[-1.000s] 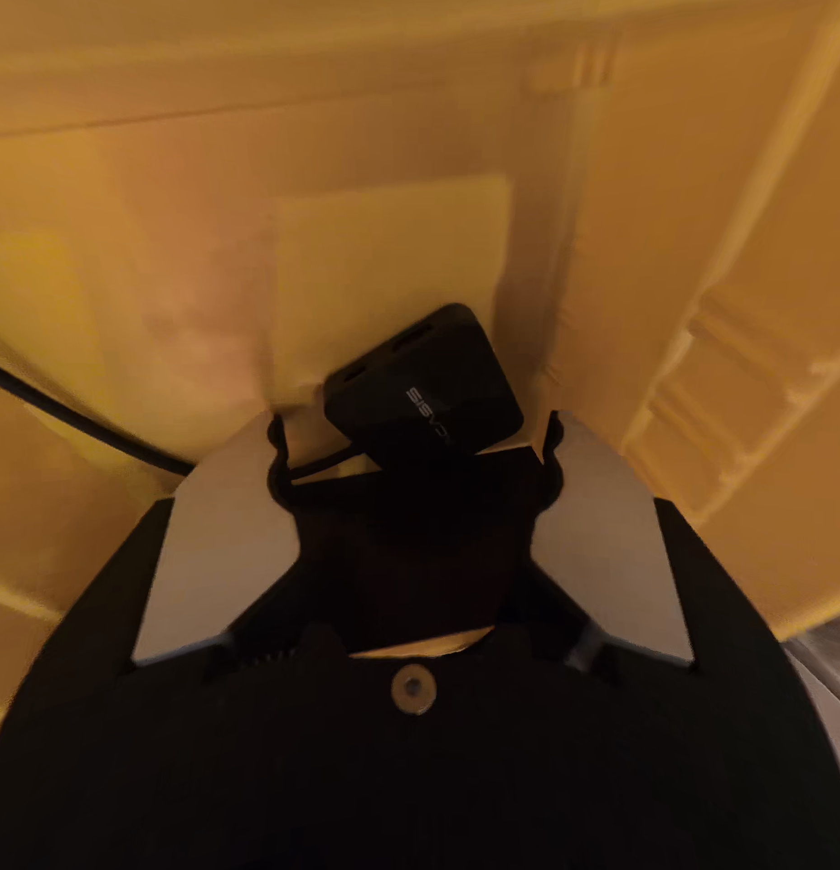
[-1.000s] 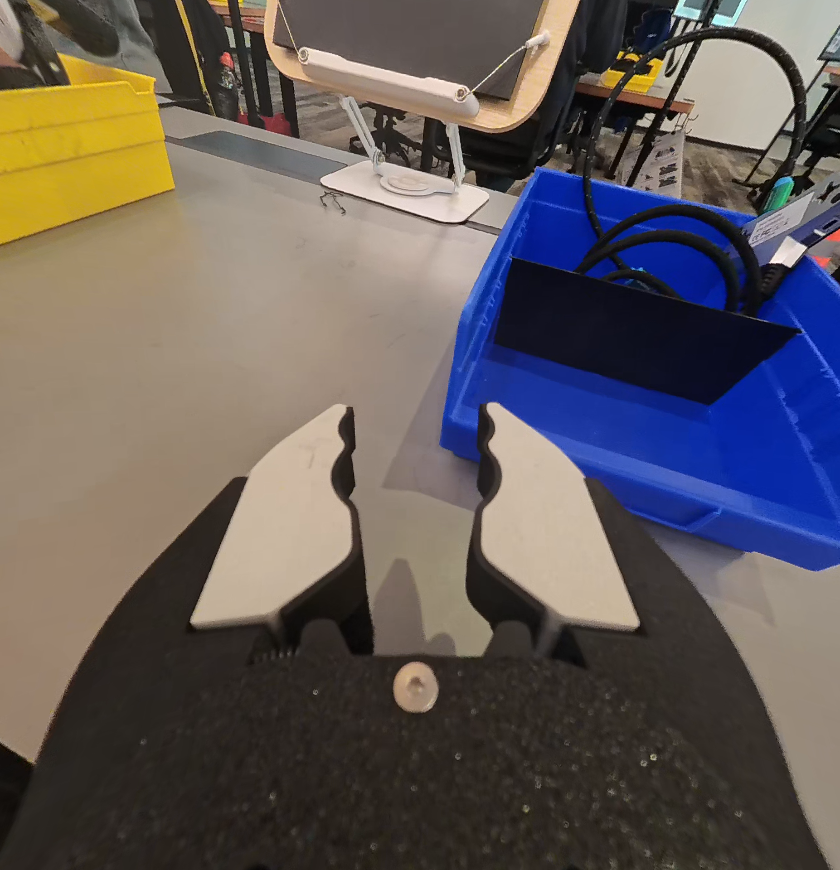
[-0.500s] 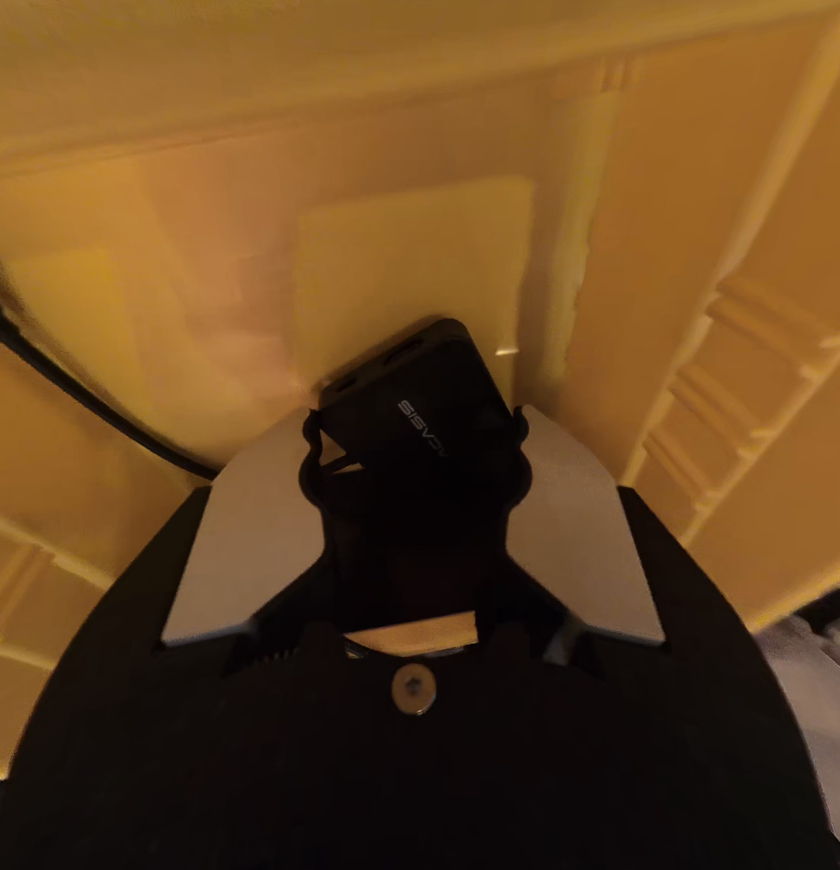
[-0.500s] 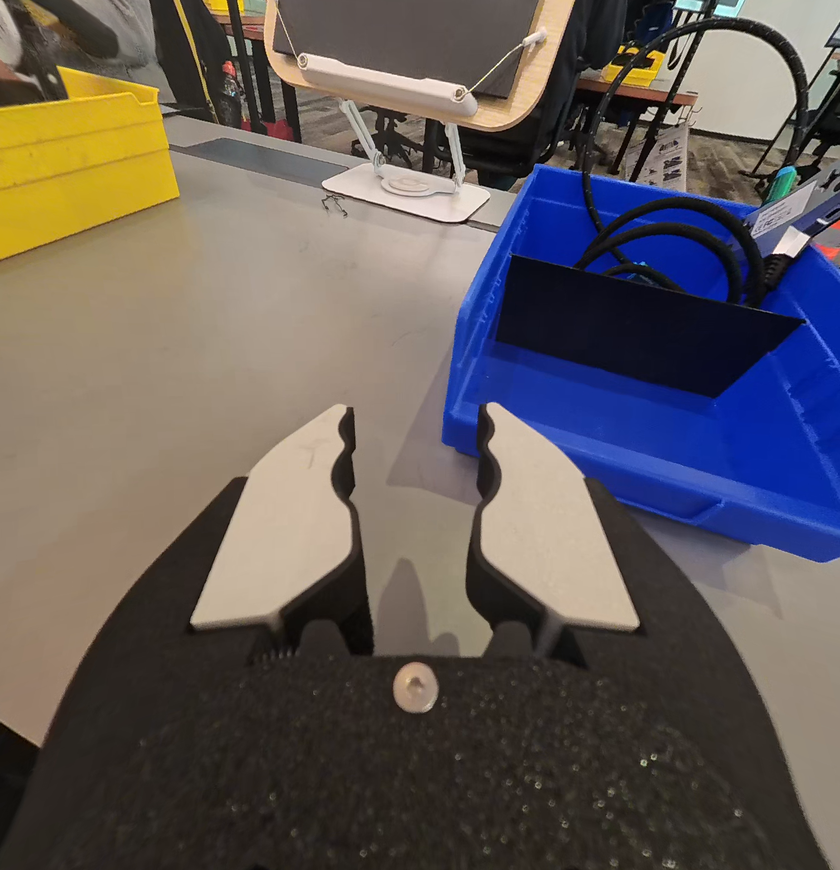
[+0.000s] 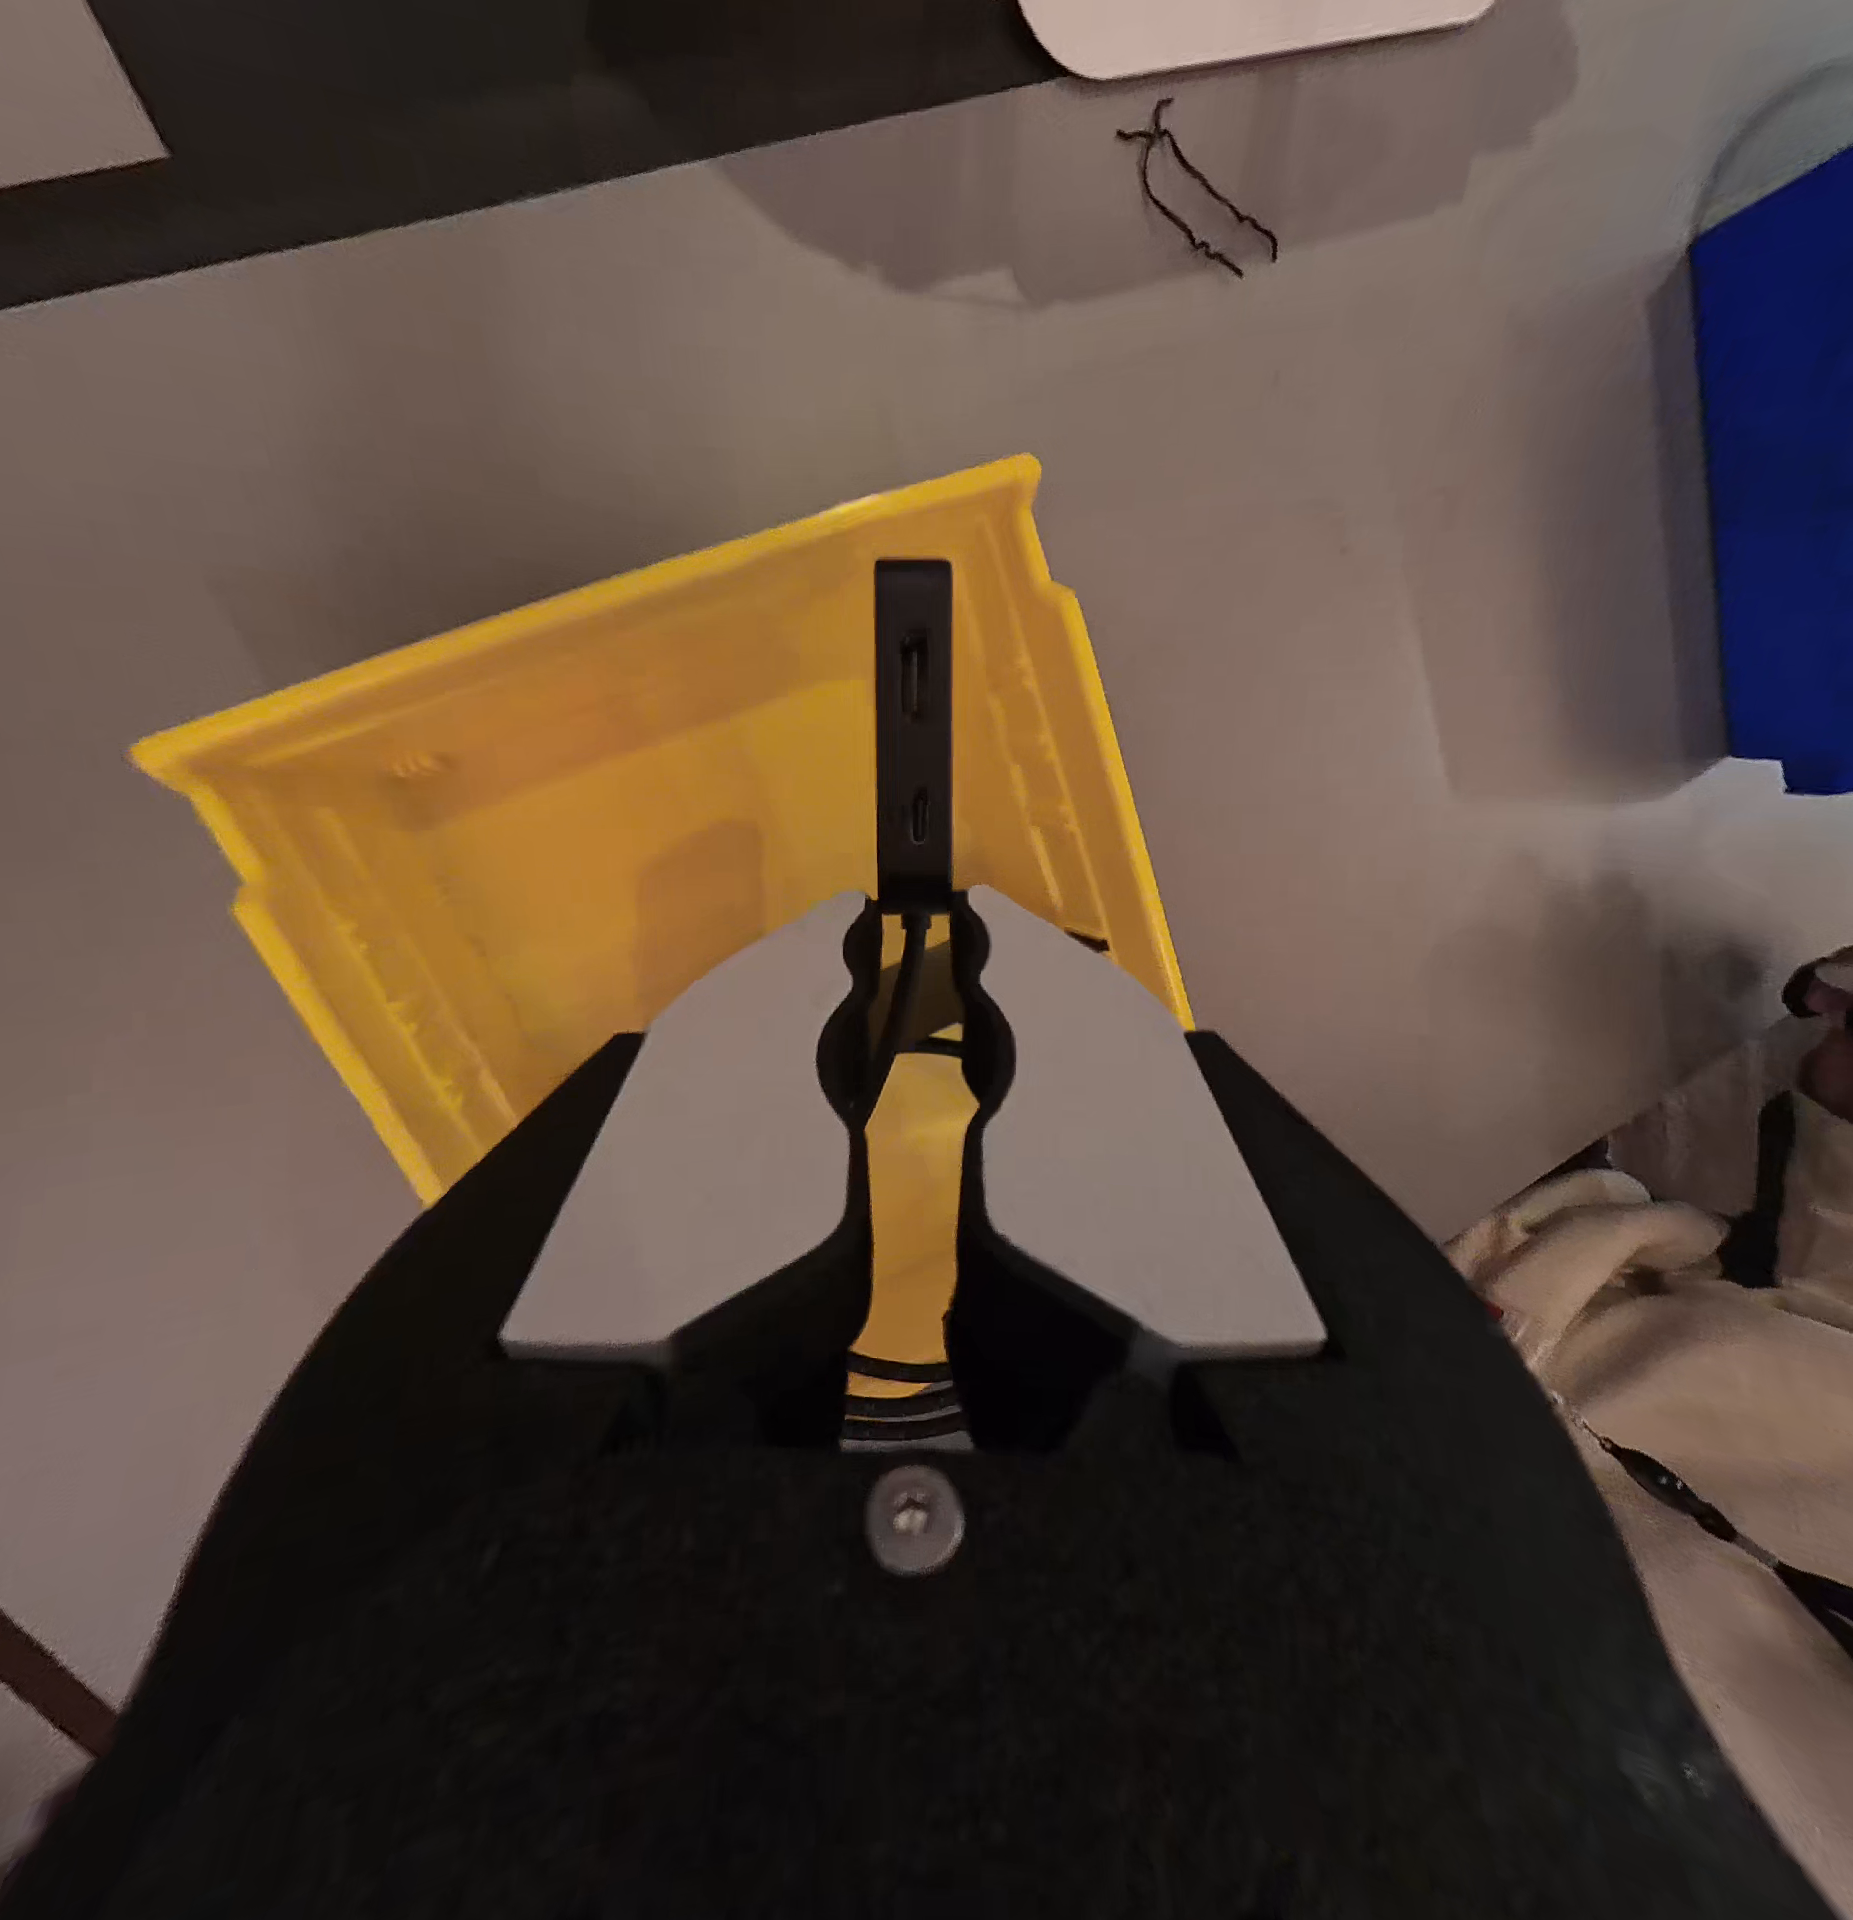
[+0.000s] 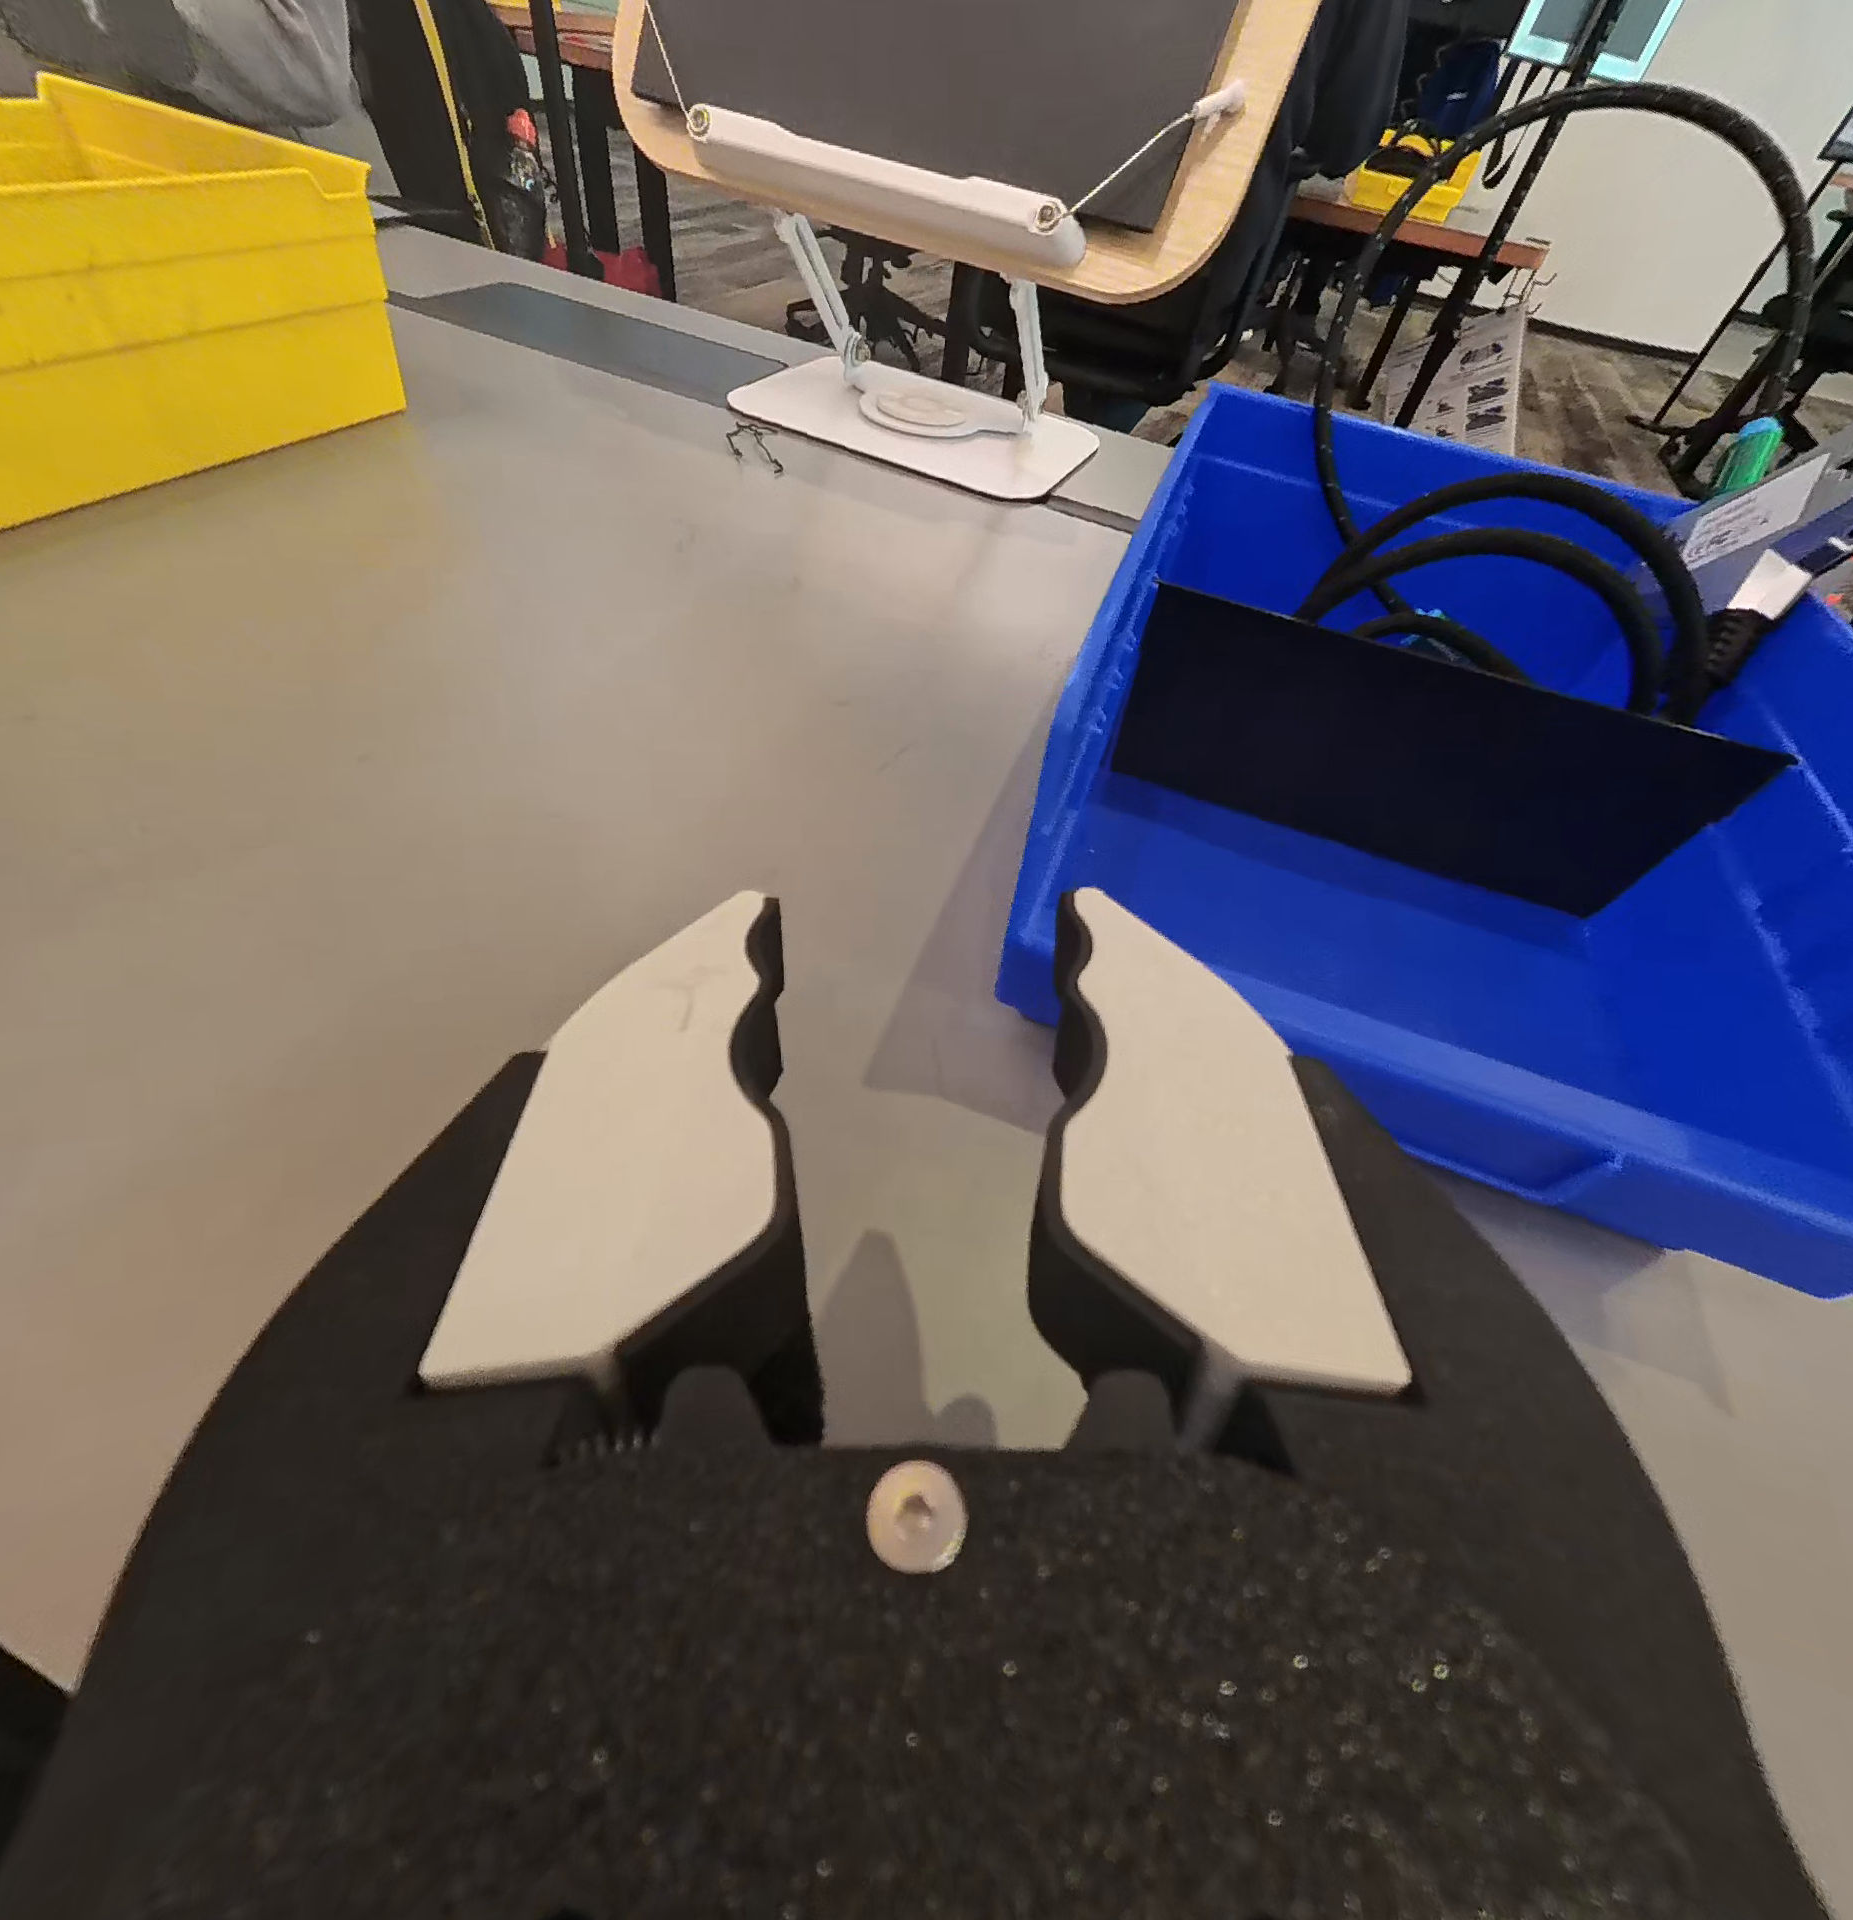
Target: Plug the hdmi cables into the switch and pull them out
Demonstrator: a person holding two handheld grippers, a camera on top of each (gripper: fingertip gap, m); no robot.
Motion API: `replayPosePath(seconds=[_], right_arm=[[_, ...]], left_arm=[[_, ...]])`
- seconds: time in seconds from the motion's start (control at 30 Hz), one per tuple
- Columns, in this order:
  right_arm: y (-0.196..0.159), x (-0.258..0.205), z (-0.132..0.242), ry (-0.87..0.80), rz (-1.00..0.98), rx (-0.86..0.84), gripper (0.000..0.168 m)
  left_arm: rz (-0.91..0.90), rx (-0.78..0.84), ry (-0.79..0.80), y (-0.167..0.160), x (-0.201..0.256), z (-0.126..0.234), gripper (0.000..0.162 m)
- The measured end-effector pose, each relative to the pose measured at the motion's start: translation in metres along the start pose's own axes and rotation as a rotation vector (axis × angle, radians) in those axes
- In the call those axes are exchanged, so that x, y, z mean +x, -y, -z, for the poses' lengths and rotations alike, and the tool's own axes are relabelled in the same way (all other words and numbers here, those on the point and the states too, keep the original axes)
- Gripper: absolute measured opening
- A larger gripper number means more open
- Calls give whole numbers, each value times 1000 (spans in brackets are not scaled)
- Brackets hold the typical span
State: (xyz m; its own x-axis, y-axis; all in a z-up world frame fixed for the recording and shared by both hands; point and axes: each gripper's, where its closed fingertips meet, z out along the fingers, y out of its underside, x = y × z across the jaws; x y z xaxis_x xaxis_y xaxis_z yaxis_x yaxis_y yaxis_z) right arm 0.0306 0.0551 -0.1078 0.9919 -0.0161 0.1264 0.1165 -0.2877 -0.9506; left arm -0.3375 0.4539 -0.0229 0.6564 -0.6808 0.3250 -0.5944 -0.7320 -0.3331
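Note:
My left gripper is shut on the black HDMI switch and holds it edge-on, high above the yellow bin. Two ports show on the switch's narrow side. Its thin black lead runs back between the fingers into the bin. My right gripper is open and empty, low over the grey table, just left of the blue bin. Black braided HDMI cables lie coiled in the blue bin's far compartment, behind a dark divider.
The yellow bin stands at the table's far left in the right wrist view. A white stand holding a tilted board stands at the table's back edge, with a small black wire scrap beside it. A person's pale sleeve is at the right. Left tips to right tips: about 55 centimeters.
My left gripper closed on the switch inside the yellow bin and lifted it well above the bin. My right gripper stayed open and shifted only slightly.

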Motion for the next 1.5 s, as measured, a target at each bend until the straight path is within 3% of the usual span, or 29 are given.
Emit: replayPosePath(seconds=[0.2,0.43,0.53,0.7,0.8,0.87,0.93,0.97,1.0,1.03,1.07,1.17,1.23,1.3,1.4,1.5], right_arm=[[1,-2,0,1,-1,4,49],[7,-12,-7,41,-4,18,49],[37,-46,-19,195,44,93,50],[100,-133,-29,705,88,147,55],[138,-145,-40,752,60,206,56],[146,-150,-49,784,-30,176,56],[141,-153,-57,802,-138,127,52],[138,-154,-57,823,-189,120,44],[136,-154,-54,846,-229,112,23],[133,-149,-56,824,-275,109,19],[129,-145,-59,799,-303,105,14],[111,-129,-67,652,-189,118,14],[109,-126,-64,599,-61,195,14],[110,-132,-55,633,23,275,14],[108,-141,-47,749,-12,286,14],[109,-144,-40,887,-112,284,14]], left_arm=[[-71,38,-275,-2,60,-6,11],[-296,74,-584,-8,179,8,11],[-417,16,-761,-27,231,2,11],[-582,-105,-1035,-59,292,-18,11],[-620,-128,-1135,-68,312,-34,11],[-624,-126,-1193,-70,321,-42,11],[-632,-122,-1215,-72,328,-50,11],[-639,-120,-1207,-74,329,-55,11],[-641,-114,-1190,-74,330,-60,11],[-638,-101,-1179,-74,331,-63,11],[-627,-76,-1176,-72,333,-63,0],[-603,76,-1175,-62,336,-47,5],[-626,149,-1083,-67,332,-45,12],[-661,160,-971,-82,327,-54,26],[-703,184,-852,-108,323,-64,43],[-700,313,-783,-118,314,-57,47]])
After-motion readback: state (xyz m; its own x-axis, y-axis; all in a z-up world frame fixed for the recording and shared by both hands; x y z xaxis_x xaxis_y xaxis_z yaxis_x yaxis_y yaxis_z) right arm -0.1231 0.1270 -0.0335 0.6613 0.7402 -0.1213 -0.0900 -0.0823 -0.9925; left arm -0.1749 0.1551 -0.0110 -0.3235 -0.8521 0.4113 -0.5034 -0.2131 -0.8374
